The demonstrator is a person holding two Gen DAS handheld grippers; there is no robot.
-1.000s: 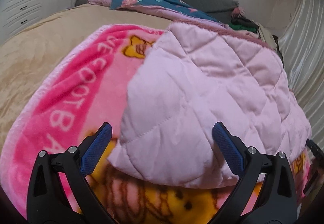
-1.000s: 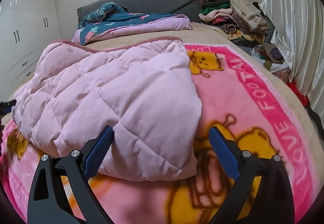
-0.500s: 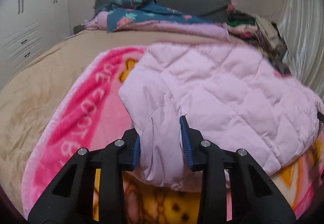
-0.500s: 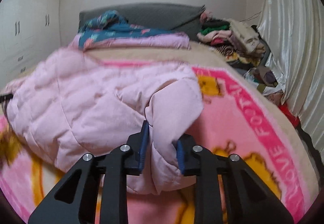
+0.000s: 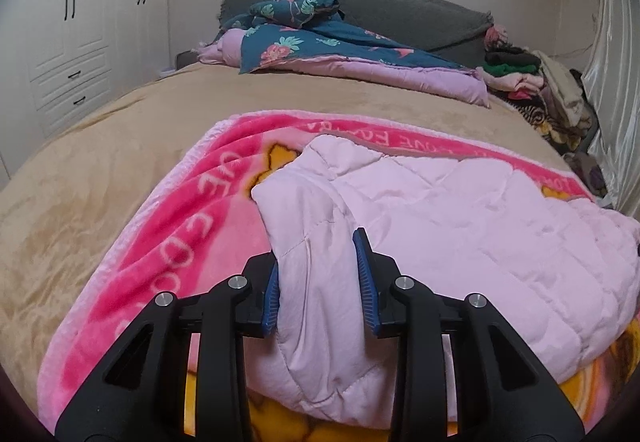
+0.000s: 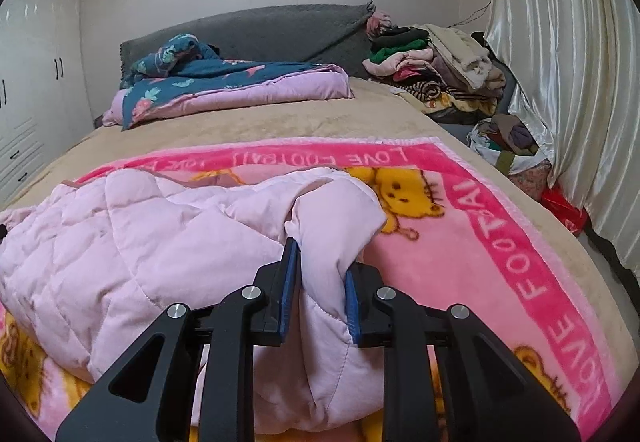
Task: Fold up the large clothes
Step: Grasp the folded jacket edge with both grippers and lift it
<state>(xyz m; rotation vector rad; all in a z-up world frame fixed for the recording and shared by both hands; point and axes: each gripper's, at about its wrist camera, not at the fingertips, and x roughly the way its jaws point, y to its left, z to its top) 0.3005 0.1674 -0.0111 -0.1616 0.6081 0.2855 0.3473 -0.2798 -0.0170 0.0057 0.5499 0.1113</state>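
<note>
While each gripper, left gripper [image 5: 320, 274] and right gripper [image 6: 322, 278], pinches it, the pink quilted jacket [image 5: 460, 226] spreads ahead.

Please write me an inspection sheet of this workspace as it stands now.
Surface: bed with a tan cover, pink cartoon blanket spread on it.
Job's things: pale pink quilted jacket lying on the blanket, near edge bunched.
Clutter: folded floral quilt and clothes pile by the headboard.
Grippers: left tool and right tool each shut on the jacket's edge.
Cables: nothing seen.
Surroundings: white wardrobe, curtain.
</note>
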